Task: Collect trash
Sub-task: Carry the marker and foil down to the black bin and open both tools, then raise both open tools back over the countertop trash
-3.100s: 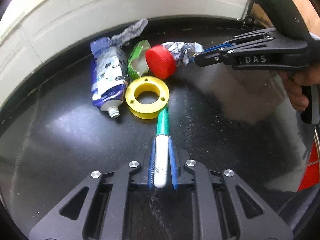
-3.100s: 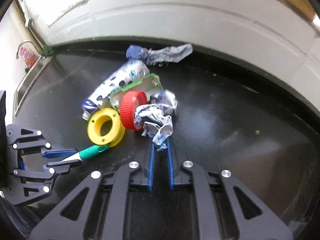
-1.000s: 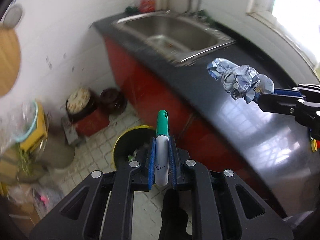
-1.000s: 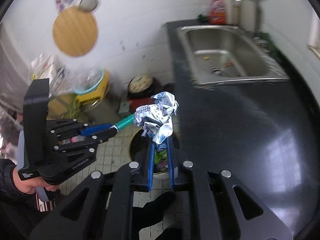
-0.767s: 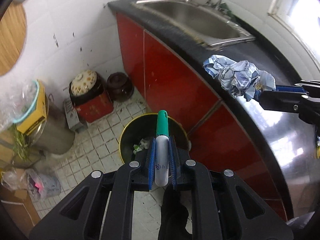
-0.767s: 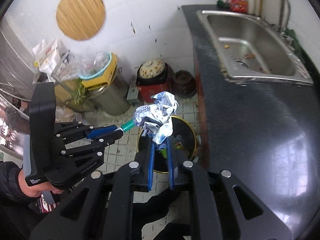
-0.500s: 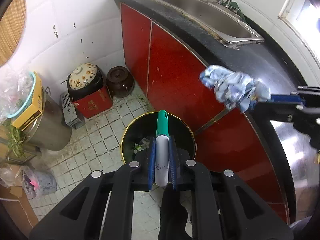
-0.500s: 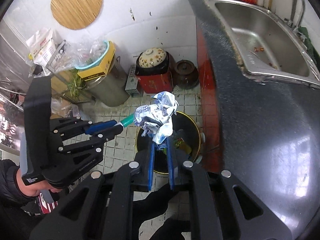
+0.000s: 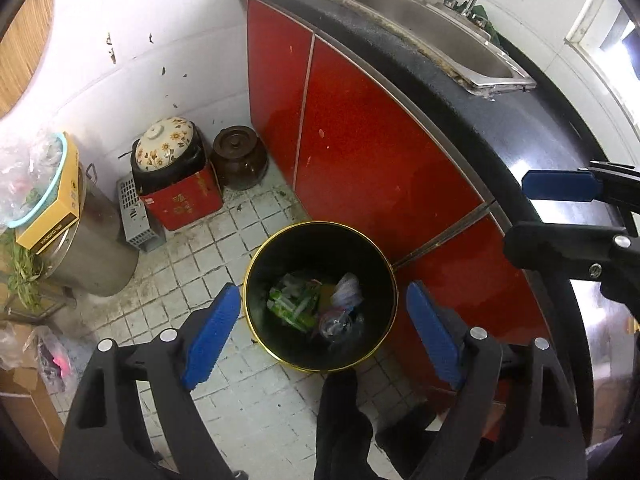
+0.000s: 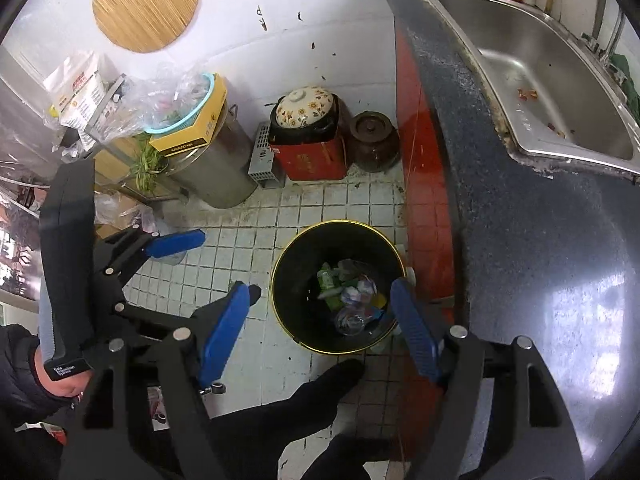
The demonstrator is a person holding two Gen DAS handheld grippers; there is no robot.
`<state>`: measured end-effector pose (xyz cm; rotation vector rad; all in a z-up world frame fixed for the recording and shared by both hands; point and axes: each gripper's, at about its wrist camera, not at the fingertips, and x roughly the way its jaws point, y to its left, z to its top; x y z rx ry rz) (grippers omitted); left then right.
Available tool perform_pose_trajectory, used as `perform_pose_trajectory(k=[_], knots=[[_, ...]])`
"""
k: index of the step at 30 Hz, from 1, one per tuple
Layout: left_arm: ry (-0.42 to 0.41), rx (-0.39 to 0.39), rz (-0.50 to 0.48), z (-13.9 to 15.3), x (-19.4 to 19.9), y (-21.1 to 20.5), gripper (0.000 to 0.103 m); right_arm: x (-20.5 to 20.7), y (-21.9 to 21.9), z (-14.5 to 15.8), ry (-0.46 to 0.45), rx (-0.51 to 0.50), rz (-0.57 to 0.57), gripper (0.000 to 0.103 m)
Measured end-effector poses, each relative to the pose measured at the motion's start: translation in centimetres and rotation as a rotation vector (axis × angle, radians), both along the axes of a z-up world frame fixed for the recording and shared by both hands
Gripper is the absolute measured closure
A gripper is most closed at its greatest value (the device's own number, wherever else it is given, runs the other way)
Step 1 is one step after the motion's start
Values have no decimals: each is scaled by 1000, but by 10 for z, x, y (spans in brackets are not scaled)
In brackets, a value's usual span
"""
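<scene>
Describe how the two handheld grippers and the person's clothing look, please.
Both the left gripper and the right gripper are black plastic frames with triangular cut-outs, silver screw heads and ribbed blue finger pads. The left one's handle bears a small white label. The person wears a dark sleeve.

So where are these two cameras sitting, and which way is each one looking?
Left wrist: on the left gripper, looking steeply down at the trash bin; its blue fingers opening, nothing between; a dark shoe below.
Right wrist: on the right gripper, also looking down; fingers opening, empty.
Shared: bin, red cabinet, sink, each other's gripper.
</scene>
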<state>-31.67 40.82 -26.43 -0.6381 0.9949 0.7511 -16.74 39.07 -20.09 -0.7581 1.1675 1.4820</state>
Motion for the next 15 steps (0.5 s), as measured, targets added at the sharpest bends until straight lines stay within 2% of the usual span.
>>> perform_pose_trajectory(k=[8, 11, 15], knots=[[-8, 29, -51, 20, 16, -14, 20, 27, -35, 28, -17, 52, -85, 32], [-15, 56, -114, 35, 38, -25, 19, 53, -65, 49, -33, 90, -172, 32], [-40, 80, -237, 57, 81, -51, 15, 100, -128, 79, -73, 133, -359, 30]])
